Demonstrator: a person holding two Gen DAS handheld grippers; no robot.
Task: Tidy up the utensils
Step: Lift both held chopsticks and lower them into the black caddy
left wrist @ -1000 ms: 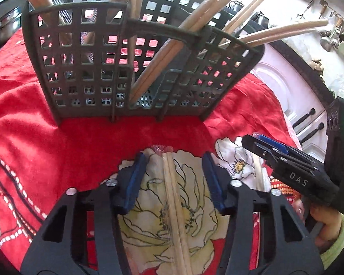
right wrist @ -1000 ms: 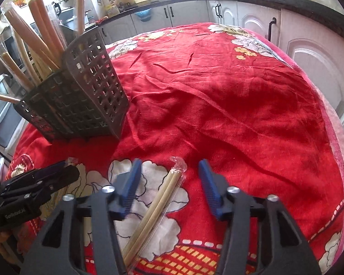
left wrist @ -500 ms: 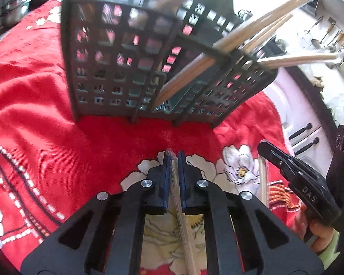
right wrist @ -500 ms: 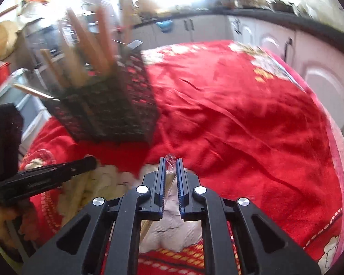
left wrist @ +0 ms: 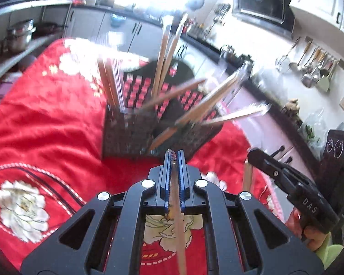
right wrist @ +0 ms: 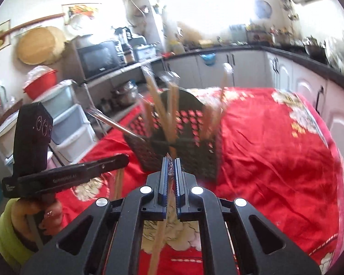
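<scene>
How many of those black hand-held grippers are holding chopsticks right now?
2. The left gripper is shut on a wrapped pair of chopsticks, and the right gripper on another wrapped pair, both in front of the dark utensil basket.

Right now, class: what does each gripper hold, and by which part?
Left gripper: wrapped chopsticks, pinched near their top end. Right gripper: a second wrapped pair, also near its top end.

Shiny red cloth [left wrist: 45, 119] with cream flowers, matt dark plastic lattice basket [left wrist: 126, 137], pale wooden chopsticks [left wrist: 178, 224] in clear crinkly wrap, matt black plastic gripper [left wrist: 174, 176] with ribbed blue pads [left wrist: 166, 178].
</scene>
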